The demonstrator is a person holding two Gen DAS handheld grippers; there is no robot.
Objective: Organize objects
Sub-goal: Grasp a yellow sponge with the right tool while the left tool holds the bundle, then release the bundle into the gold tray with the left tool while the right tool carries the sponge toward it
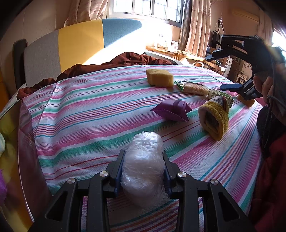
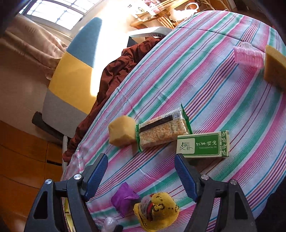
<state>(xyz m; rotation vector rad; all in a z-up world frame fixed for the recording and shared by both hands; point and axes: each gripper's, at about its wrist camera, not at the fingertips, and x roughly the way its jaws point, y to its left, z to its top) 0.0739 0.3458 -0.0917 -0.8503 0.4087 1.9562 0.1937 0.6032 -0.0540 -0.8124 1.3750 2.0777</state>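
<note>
Across a table draped in a striped cloth of pink, green, blue and white, the objects lie scattered in strong sunlight. Nearest the left wrist camera, the left gripper is clamped on a wad of clear plastic bag, its blue pads pressing both sides. Beyond it sit a folded purple pouch and a rolled yellow sock, near each other but apart. Farther back a yellow sponge touches a cracker packet, and just beside that lies a green essential-oil box. From the right wrist camera, the right gripper hangs above the cloth with its fingers spread and nothing between them — the pouch and sock show below it. At the far edge a pink hair roller lies just beside a second sponge. Behind the table stands a chair with grey, yellow and blue panels, a dark brown garment heaped at the table's edge — past it, a barred window, beige curtains and a wooden side table.
</note>
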